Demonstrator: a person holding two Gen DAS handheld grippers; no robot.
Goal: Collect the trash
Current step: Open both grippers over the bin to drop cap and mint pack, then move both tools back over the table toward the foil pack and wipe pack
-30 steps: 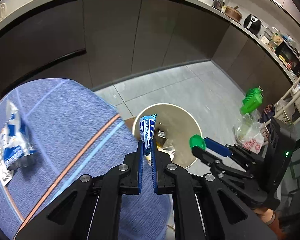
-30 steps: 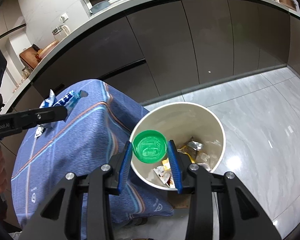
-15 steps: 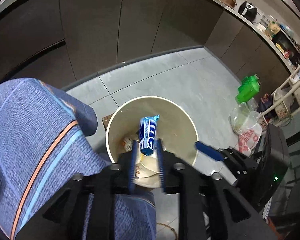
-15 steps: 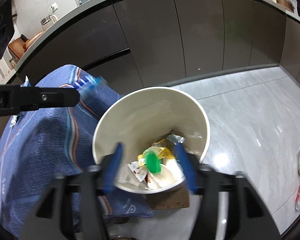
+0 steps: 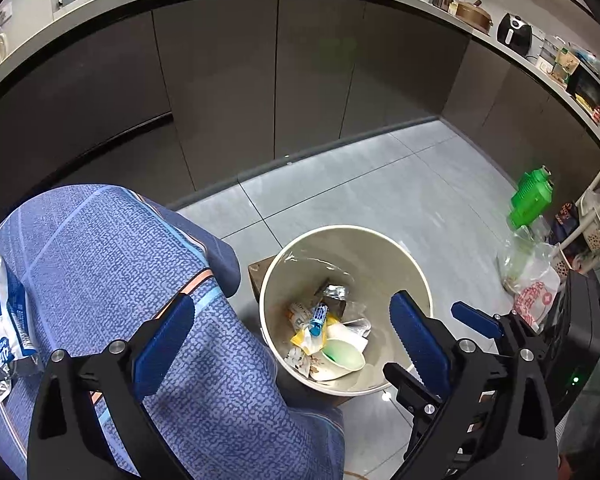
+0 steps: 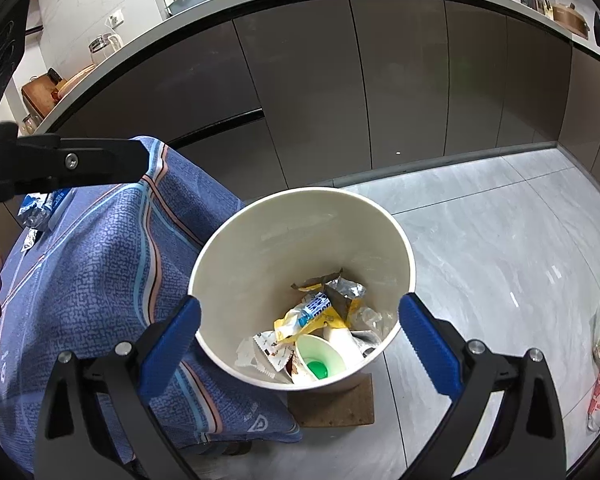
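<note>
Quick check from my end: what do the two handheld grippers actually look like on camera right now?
Both match: the left gripper and right gripper have matte black angular linkage arms with round silver bolts, each ending in long blue ribbed pads. Seen from the left wrist, the right unit's black body carries a small green indicator light. No cables or sleeves are visible.

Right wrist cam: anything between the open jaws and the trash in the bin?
Nothing. In the right wrist view, right gripper hangs open over the bin; trash lies below.
</note>
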